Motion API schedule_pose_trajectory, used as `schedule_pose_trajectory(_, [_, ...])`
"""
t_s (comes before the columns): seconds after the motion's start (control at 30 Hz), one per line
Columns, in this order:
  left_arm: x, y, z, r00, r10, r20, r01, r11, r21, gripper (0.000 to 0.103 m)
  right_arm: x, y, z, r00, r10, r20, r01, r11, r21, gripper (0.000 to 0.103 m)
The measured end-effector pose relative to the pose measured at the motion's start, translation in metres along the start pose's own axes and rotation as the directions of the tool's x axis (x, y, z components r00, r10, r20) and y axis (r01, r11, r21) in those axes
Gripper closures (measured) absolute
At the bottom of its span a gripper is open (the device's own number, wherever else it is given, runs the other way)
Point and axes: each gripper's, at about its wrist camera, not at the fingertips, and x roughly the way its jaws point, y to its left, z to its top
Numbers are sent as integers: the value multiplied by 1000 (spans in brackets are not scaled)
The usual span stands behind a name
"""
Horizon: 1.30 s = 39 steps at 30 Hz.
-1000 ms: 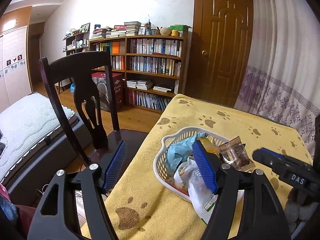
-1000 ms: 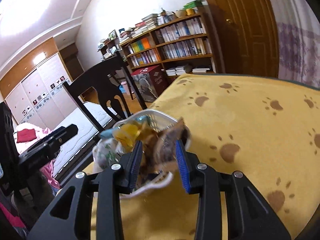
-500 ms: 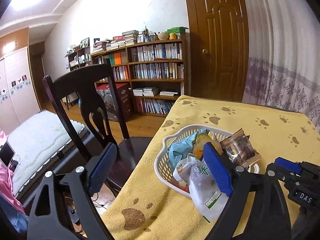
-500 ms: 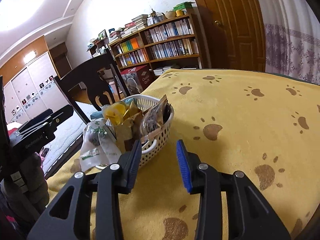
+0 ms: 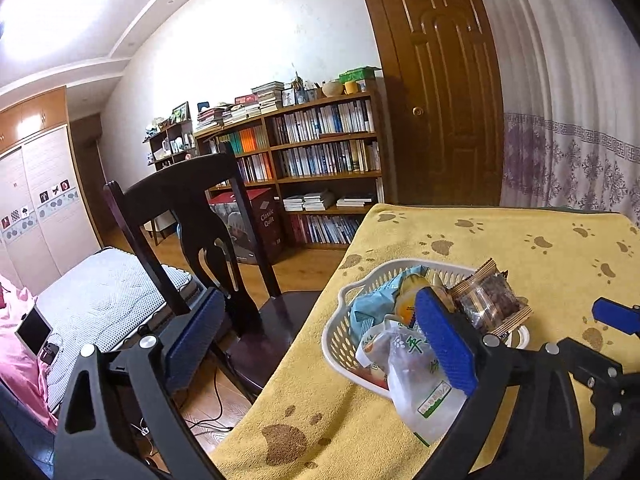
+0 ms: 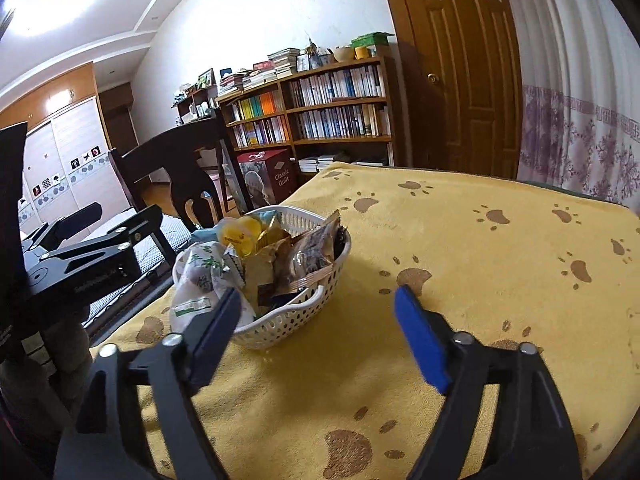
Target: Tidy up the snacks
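Left claw (image 5: 320, 344): released, jaws wide, holding nothing; one blue pad hangs over the chair (image 5: 208, 216), the other over the basket (image 5: 340, 344). Right claw (image 6: 320, 336): released, jaws wide, empty, above the tabletop (image 6: 480, 248) just short of the basket (image 6: 280, 328). The white basket sits near the tabletop's chair-side edge on the yellow paw-print cloth. It is full of snacks: a clear bag (image 5: 420, 384) drooping over its rim, a brown packet (image 5: 488, 300), a yellow cup (image 6: 240, 232).
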Motion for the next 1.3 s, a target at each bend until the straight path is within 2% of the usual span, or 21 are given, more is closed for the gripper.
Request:
schedule_pose_trajectory(0.13, [-3, 0, 1, 1000, 14, 11, -14, 1000, 7, 4, -2, 1, 1, 1000, -11, 4, 11, 1000, -10, 18])
schedule_pose_trajectory(0.33, [-6, -1, 1, 999, 28, 25, -29, 999, 18, 3, -4, 10, 0, 999, -52, 5, 53, 998, -45, 9])
schedule_pose_trajectory(0.37, [-6, -1, 2, 999, 30, 27, -31, 999, 19, 3, -4, 12, 0, 998, -62, 3, 62, 997, -54, 5])
schedule_pose_trajectory(0.83, [-5, 5, 1, 998, 56, 40, -57, 998, 28, 3, -8, 36, -2, 977, -212, 25, 213, 961, -174, 5])
schedule_pose_trajectory(1.3, [-6, 3, 1, 998, 54, 42, -56, 998, 34, 3, -10, 48, -2, 959, -279, 46, 282, 934, -217, 5])
